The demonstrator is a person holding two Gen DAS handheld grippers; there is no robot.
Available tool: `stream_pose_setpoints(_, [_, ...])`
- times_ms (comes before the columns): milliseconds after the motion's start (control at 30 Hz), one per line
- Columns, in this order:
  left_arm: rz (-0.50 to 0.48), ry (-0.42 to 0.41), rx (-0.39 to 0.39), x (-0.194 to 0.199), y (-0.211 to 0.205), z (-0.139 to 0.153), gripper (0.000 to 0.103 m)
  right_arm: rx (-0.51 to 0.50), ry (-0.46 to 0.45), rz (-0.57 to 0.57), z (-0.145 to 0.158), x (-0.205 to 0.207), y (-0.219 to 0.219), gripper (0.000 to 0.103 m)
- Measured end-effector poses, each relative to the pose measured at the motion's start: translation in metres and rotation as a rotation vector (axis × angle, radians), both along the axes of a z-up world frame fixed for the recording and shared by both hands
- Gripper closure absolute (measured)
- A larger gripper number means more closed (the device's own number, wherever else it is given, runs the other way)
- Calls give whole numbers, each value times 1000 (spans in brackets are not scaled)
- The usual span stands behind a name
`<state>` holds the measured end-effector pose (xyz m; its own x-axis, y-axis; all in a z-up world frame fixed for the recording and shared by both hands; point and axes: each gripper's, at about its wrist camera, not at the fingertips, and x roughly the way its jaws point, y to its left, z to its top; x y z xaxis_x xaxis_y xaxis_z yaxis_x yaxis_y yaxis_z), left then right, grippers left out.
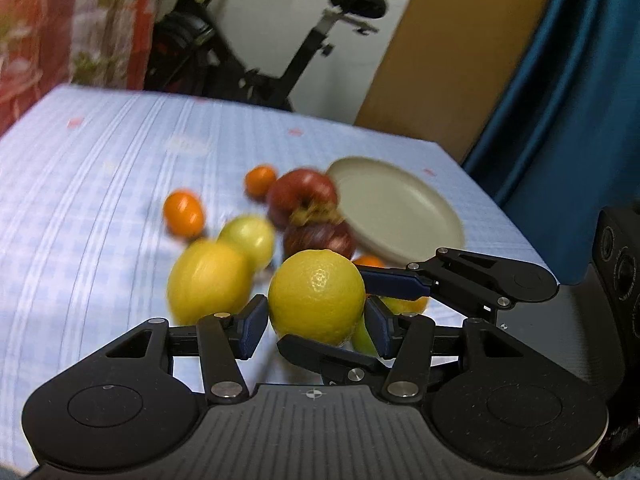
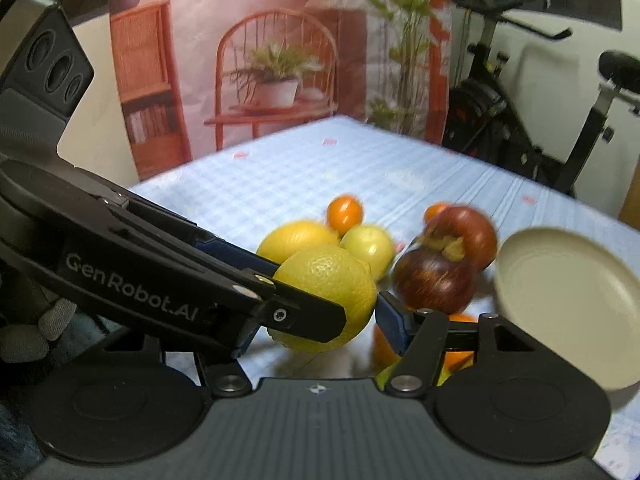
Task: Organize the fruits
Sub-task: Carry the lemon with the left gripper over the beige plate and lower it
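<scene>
A yellow lemon (image 1: 317, 296) sits between the blue pads of both grippers above the tablecloth. My left gripper (image 1: 316, 320) is shut on it from the sides. My right gripper (image 2: 320, 312) grips the same lemon (image 2: 332, 284); its fingers (image 1: 396, 284) cross the lemon in the left wrist view. Behind lie another lemon (image 1: 208, 280), a green-yellow fruit (image 1: 250, 238), two dark red fruits (image 1: 302, 194) (image 1: 318, 240) and small oranges (image 1: 183, 212) (image 1: 260, 179). An empty beige plate (image 1: 400, 208) lies at the right. More fruit lies half hidden under the fingers.
The table has a light blue checked cloth (image 1: 100, 184). An exercise bike (image 1: 280, 60) stands beyond the far edge. A blue curtain (image 1: 568, 100) hangs at the right and a printed backdrop (image 2: 260, 60) at the left.
</scene>
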<state>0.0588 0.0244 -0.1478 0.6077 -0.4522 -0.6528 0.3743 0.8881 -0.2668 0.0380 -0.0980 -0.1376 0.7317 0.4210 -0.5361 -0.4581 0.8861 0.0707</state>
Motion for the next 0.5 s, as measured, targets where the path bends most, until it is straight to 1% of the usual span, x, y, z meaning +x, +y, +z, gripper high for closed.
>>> stream_pose_setpoints(200, [-98,-55,52,26,-37,26,47,79,-47,-99,17,3,-33,39])
stream_pose_setpoints(367, [-201,-77,103,51,-73,29,47,108,-28,-186,21,14,-65,39])
stream_pose_setpoints(500, [-233,-65,110,68,-94,26,47,128,-15,-245,19,23,-90,39])
